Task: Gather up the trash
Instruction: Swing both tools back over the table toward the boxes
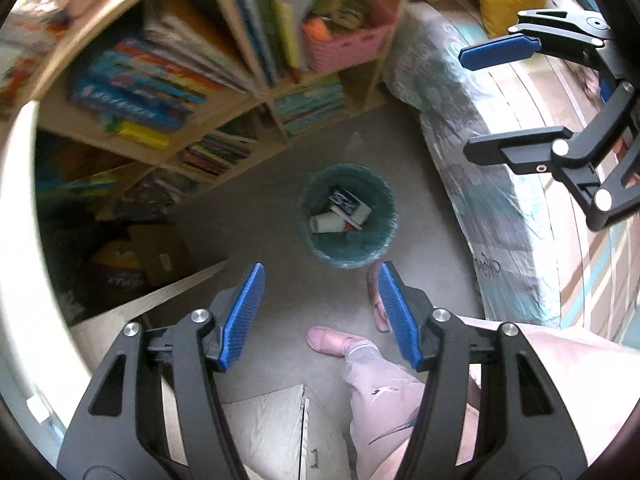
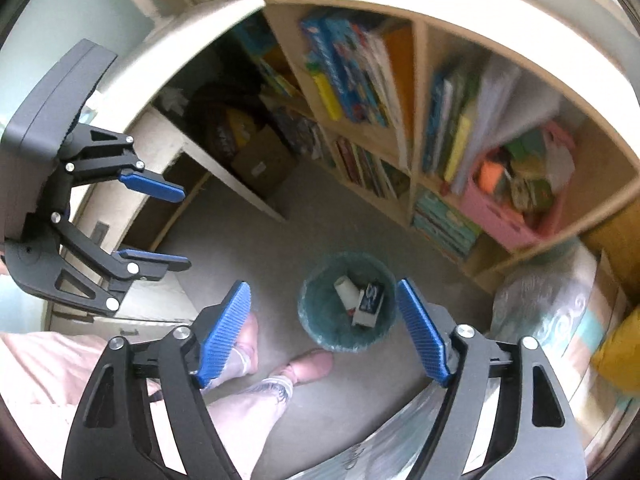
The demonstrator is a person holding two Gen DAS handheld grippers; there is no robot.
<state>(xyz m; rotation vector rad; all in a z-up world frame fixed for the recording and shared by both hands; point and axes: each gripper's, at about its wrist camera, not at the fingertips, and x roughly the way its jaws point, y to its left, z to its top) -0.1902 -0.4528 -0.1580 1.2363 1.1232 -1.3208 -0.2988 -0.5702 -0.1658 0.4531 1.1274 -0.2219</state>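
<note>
Both grippers are hanging above the floor, the left gripper (image 1: 320,312) and right gripper (image 2: 324,328) each with jaws wide and carrying nothing. The teal bin (image 2: 310,320) is sitting below them, already holding a carton (image 2: 370,302) and a white tube (image 2: 346,290); this looks like a drop just finished, so the next move is probably finding more trash

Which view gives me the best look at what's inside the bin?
The left wrist view: the bin sits clear ahead of the open jaws, showing a white cup and a small carton. In the right wrist view the bin shows the same contents, its edge meeting the blue finger.
</note>
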